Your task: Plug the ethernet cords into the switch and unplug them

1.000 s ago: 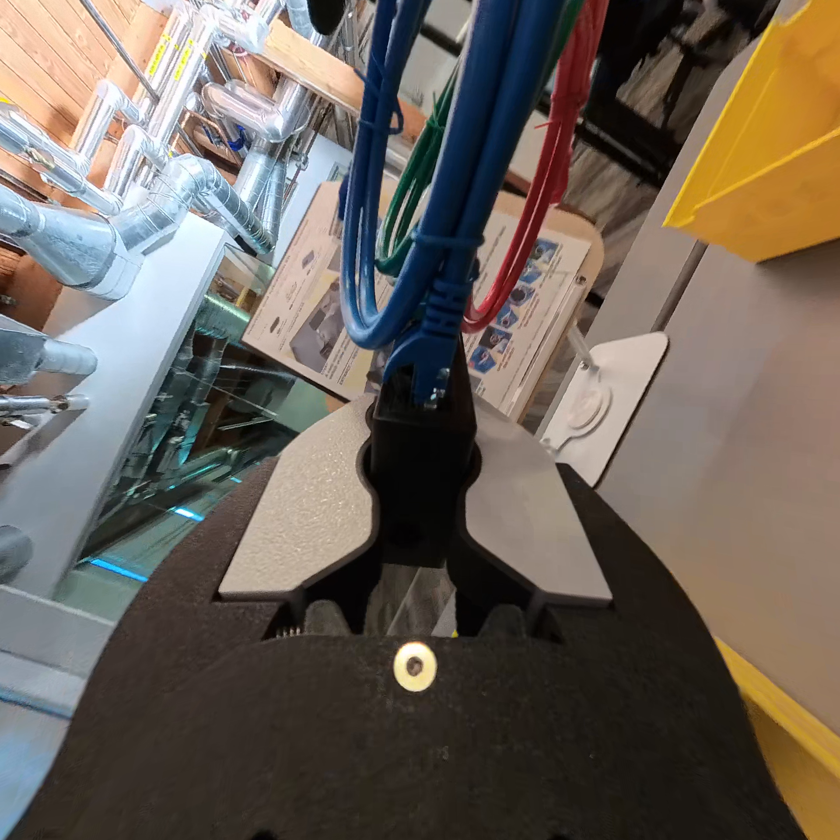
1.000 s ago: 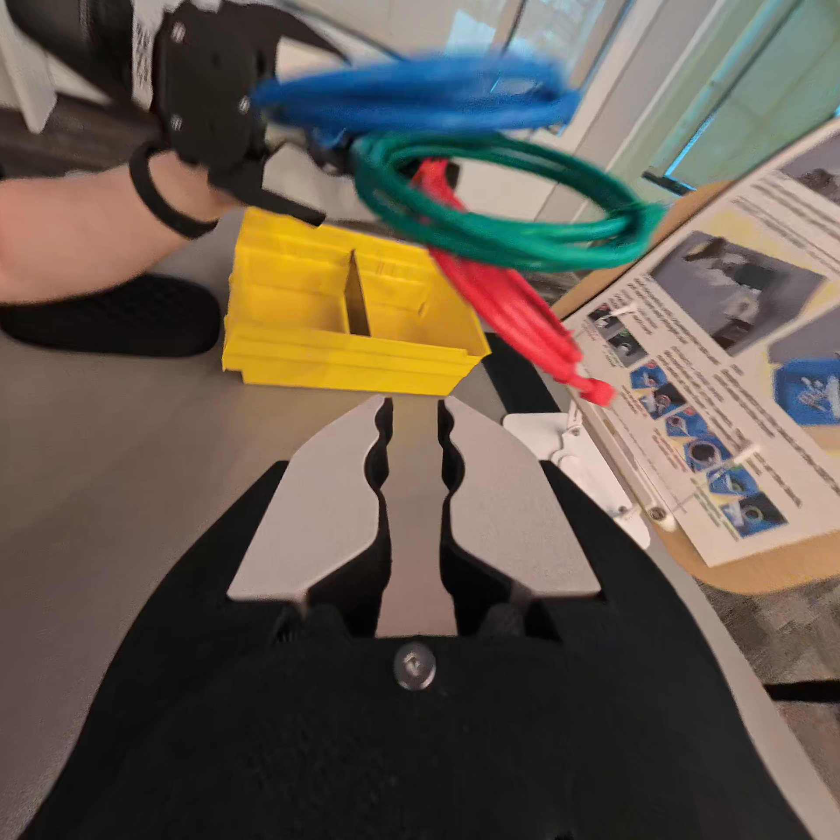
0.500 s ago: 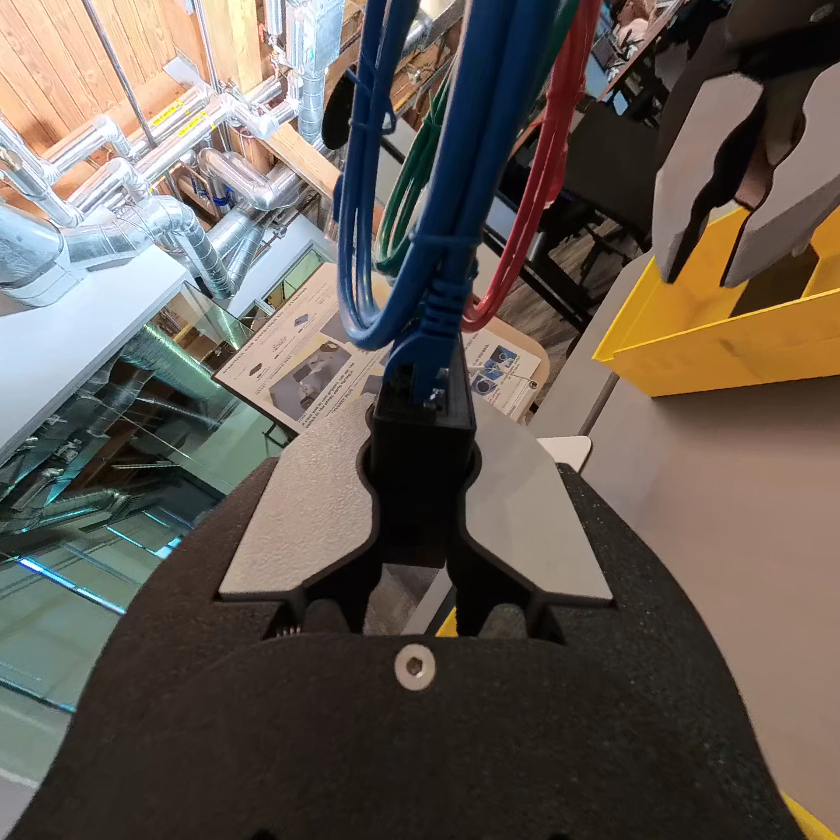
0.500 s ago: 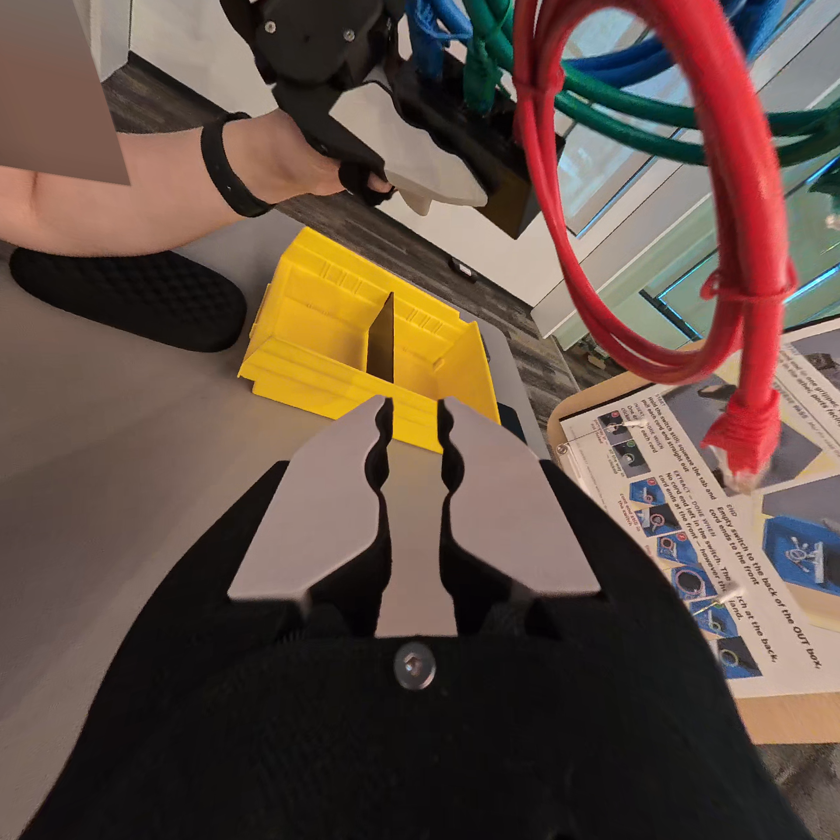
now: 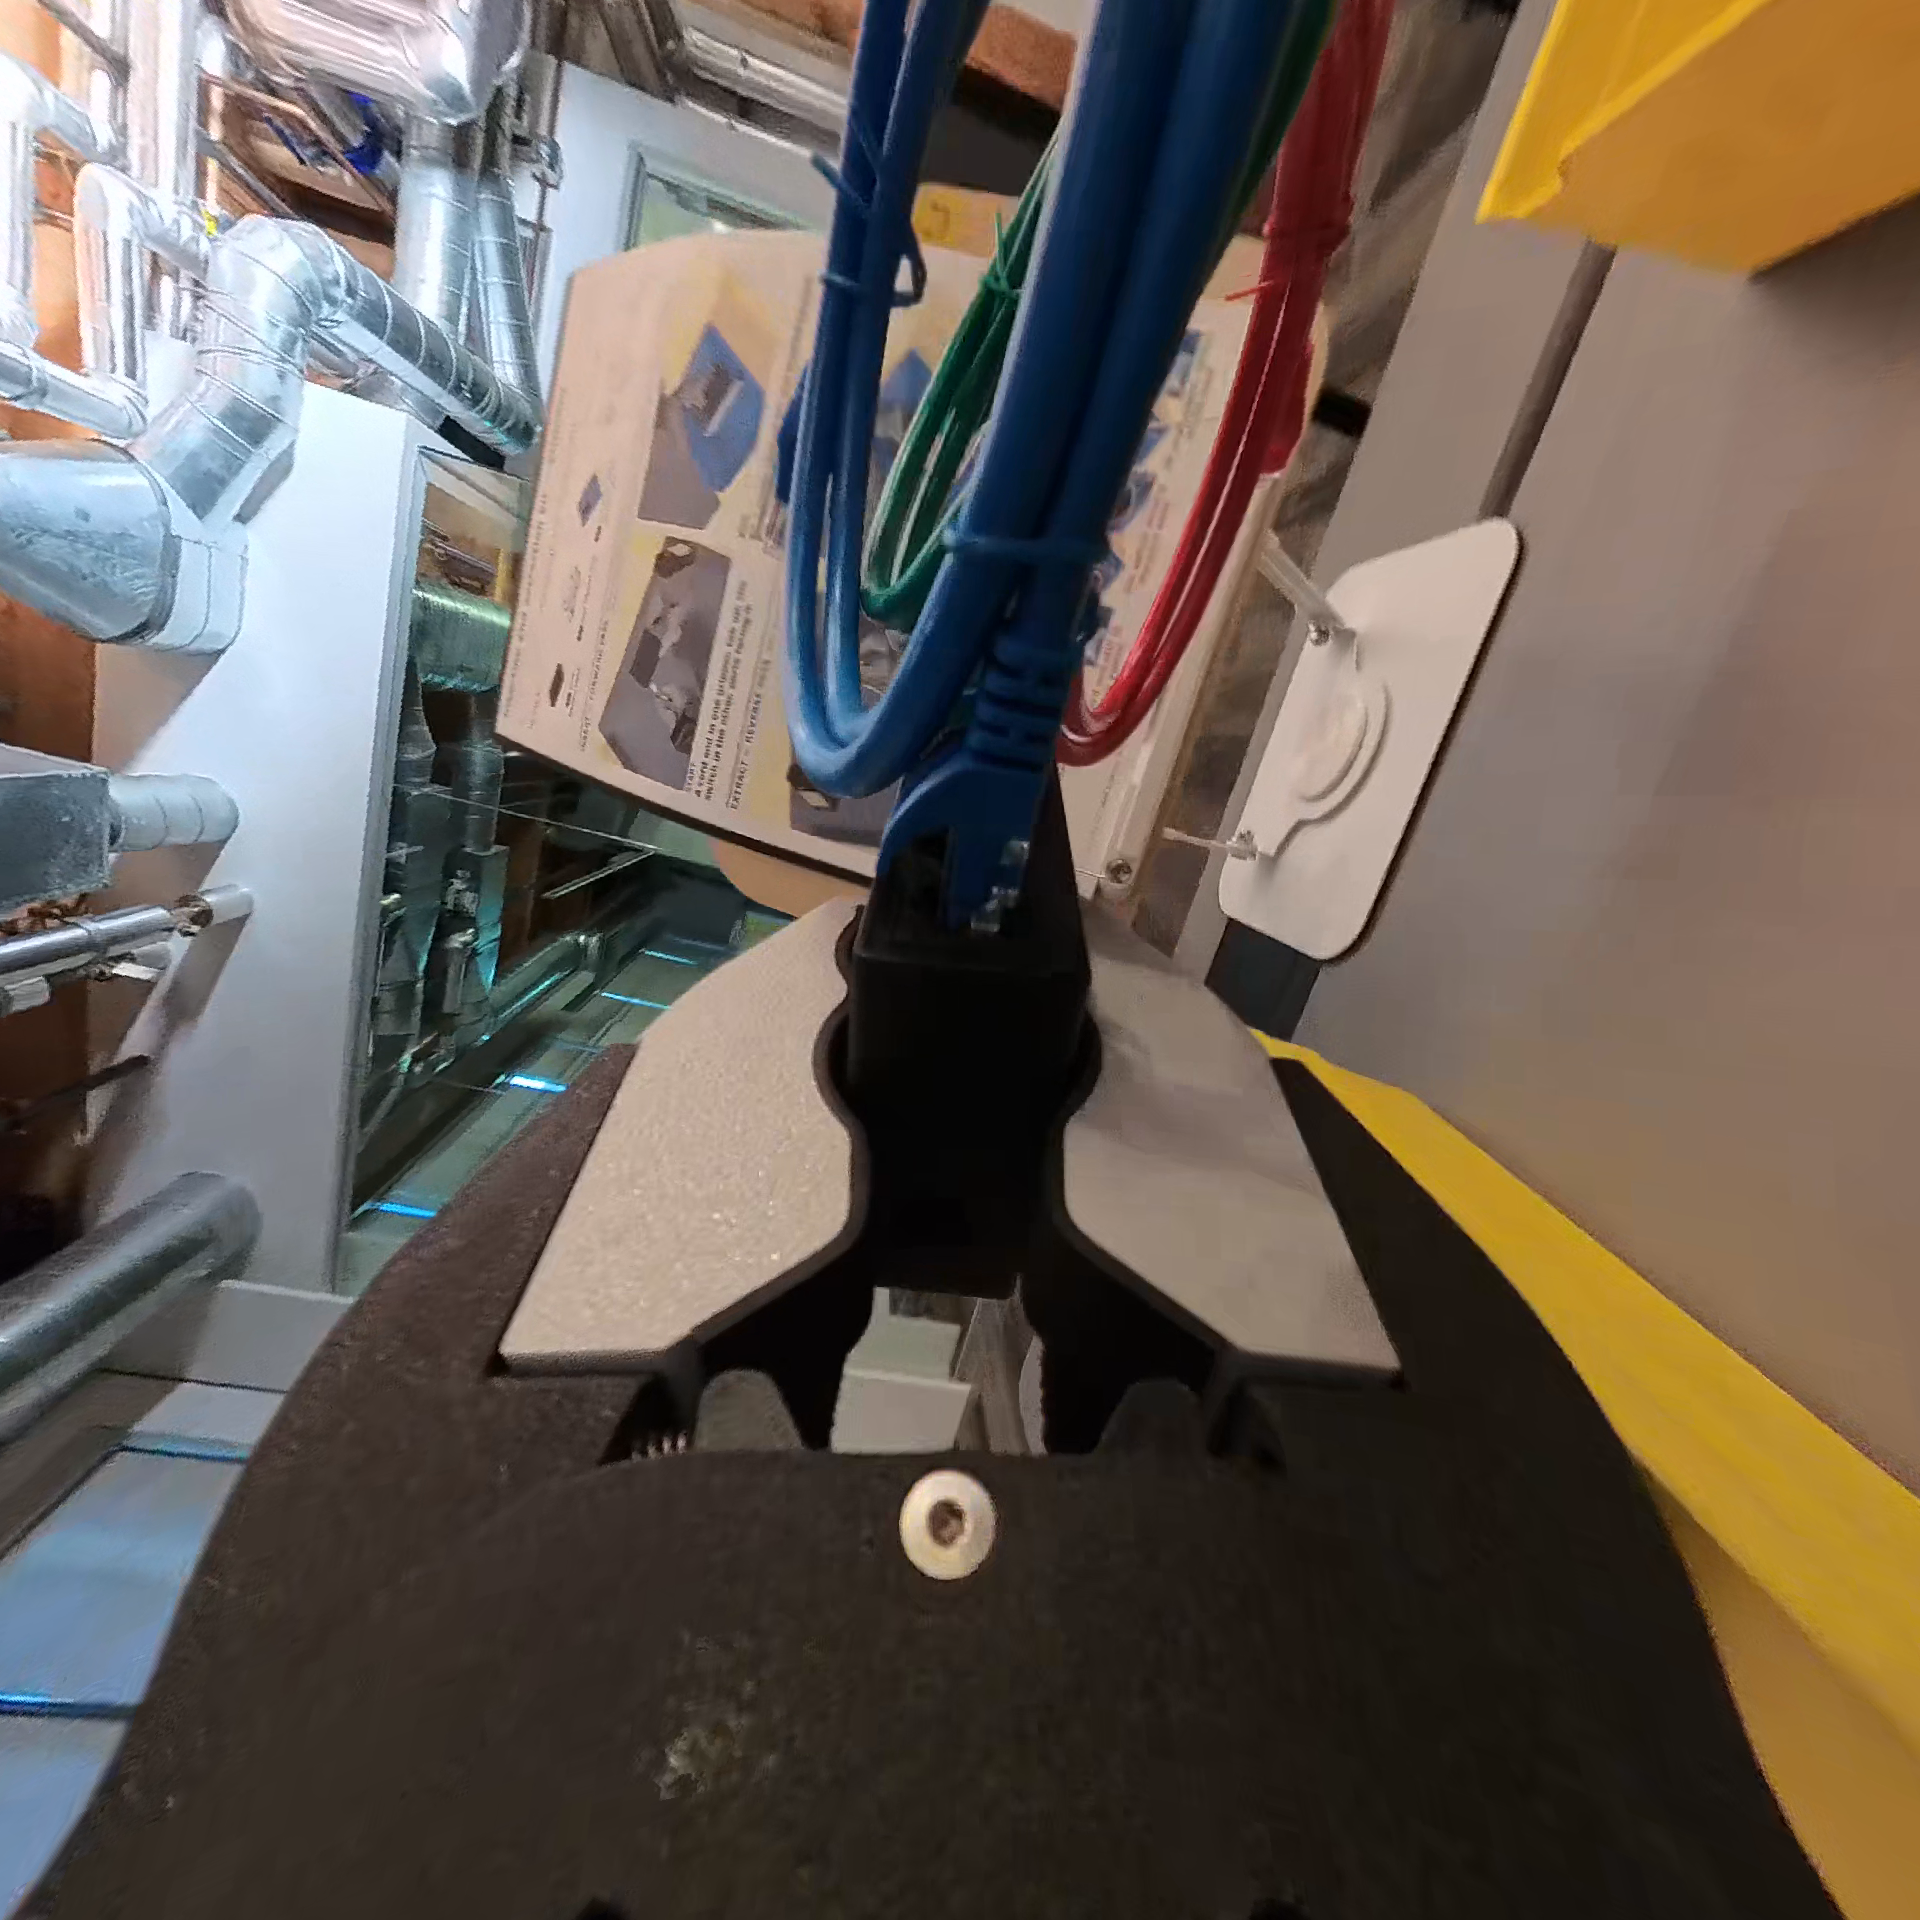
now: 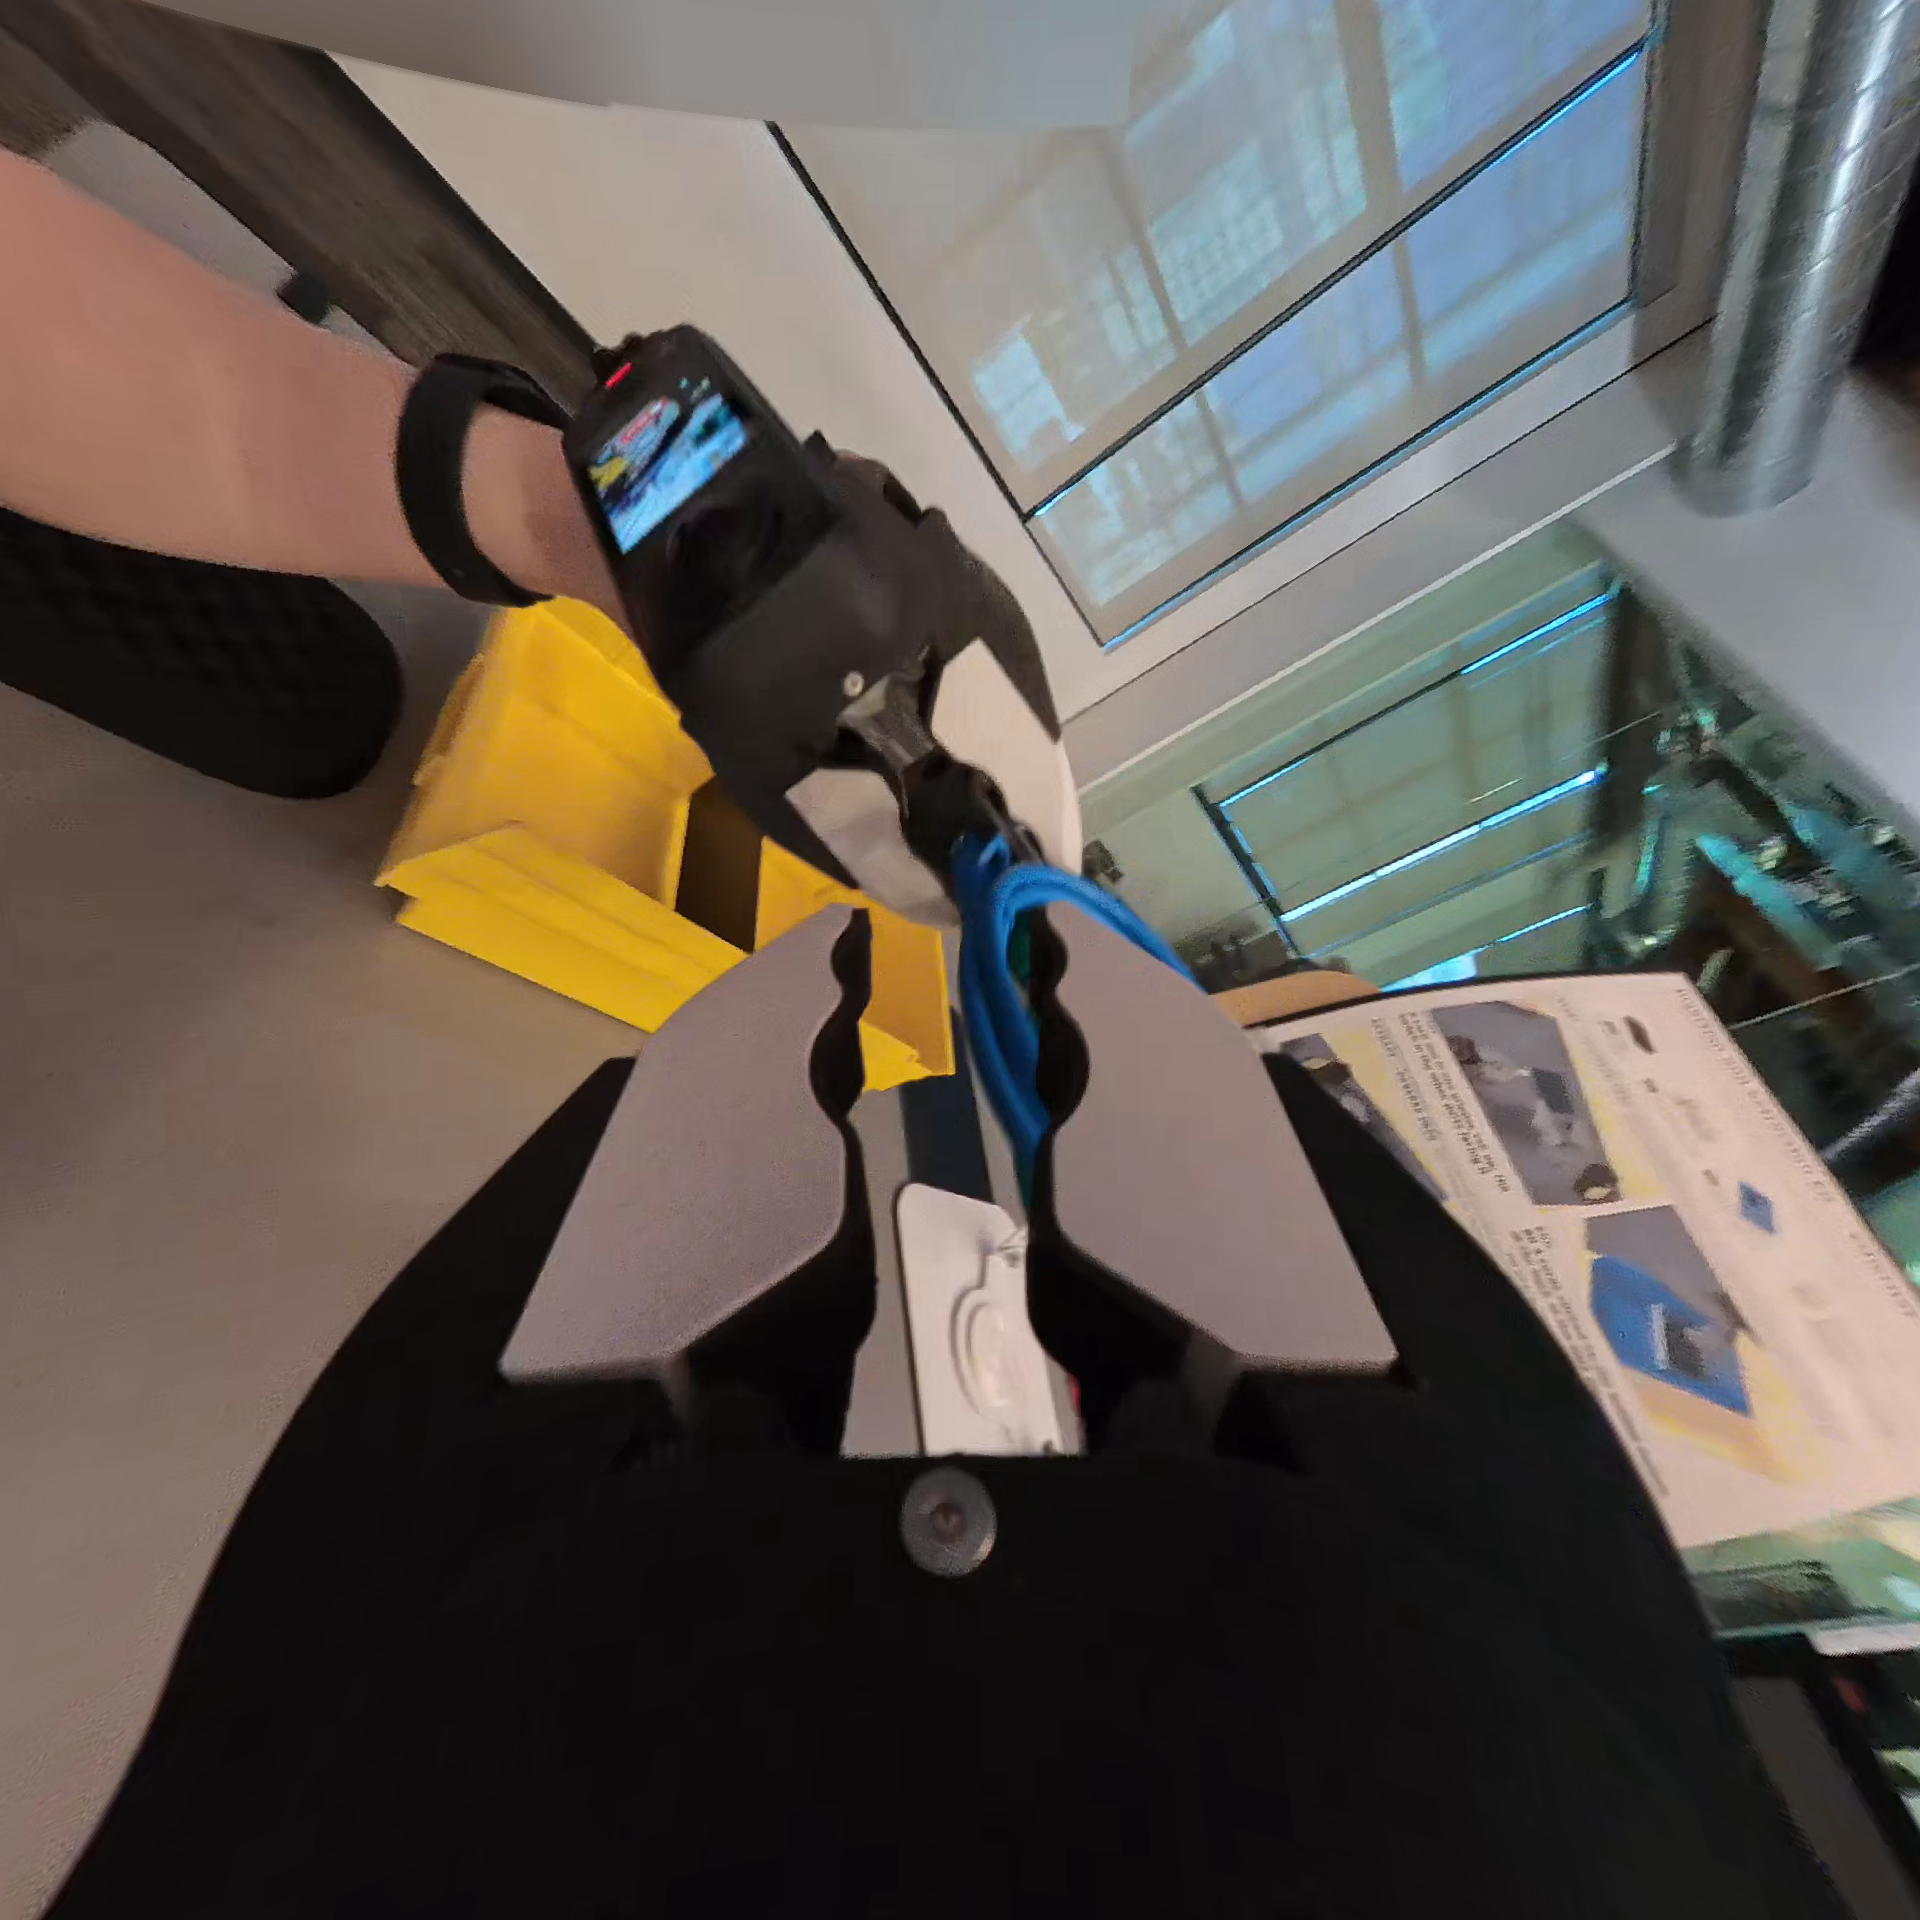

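Three cords hang off the switch (image 5: 961,1049) clamped in my left gripper (image 5: 966,1029), the blue cord (image 5: 1013,717) nearest. My right gripper (image 6: 951,997), half open and empty, nears the blue loops; grabbing those could yank the switch loose. Its ports face forward, its long axis runs away from me.

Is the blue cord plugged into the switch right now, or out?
Plugged in. The blue cord's connector sits in a port on the black switch, which the left gripper holds between its fingers; the cord's coils hang from it.
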Action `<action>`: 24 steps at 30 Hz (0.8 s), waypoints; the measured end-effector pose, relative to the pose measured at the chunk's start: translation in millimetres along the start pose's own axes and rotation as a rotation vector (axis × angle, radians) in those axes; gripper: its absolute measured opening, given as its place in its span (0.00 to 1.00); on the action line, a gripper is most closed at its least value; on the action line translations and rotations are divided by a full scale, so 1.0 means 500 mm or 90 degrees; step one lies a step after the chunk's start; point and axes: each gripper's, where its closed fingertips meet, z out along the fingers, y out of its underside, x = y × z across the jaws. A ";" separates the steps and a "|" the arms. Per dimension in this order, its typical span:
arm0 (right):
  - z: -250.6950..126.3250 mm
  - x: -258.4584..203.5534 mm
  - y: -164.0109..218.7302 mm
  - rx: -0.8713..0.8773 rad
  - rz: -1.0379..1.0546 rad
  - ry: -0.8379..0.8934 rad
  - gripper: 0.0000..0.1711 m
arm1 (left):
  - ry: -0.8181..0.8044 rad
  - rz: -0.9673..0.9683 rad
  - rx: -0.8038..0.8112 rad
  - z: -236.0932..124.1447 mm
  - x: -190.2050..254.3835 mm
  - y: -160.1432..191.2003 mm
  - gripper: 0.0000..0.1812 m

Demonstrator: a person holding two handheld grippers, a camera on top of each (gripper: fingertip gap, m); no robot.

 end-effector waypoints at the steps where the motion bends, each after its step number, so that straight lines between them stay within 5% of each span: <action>1: 0.007 -0.002 0.001 -0.007 -0.016 0.009 0.20 | 0.004 0.011 -0.009 0.003 0.010 -0.003 0.16; 4: 0.036 -0.005 0.039 -0.067 -0.039 0.024 0.28 | 0.017 0.033 -0.031 0.010 0.034 -0.010 0.17; 11: 0.065 0.008 0.135 -0.167 -0.131 0.074 0.27 | 0.027 0.053 -0.061 0.011 0.052 -0.015 0.17; 18: 0.065 0.042 0.205 -0.330 -0.234 0.148 0.16 | -0.012 0.076 -0.094 0.000 0.033 -0.016 0.17; 24: 0.071 0.055 0.195 -0.349 -0.247 0.187 0.08 | -0.043 0.079 -0.100 -0.010 0.011 -0.016 0.17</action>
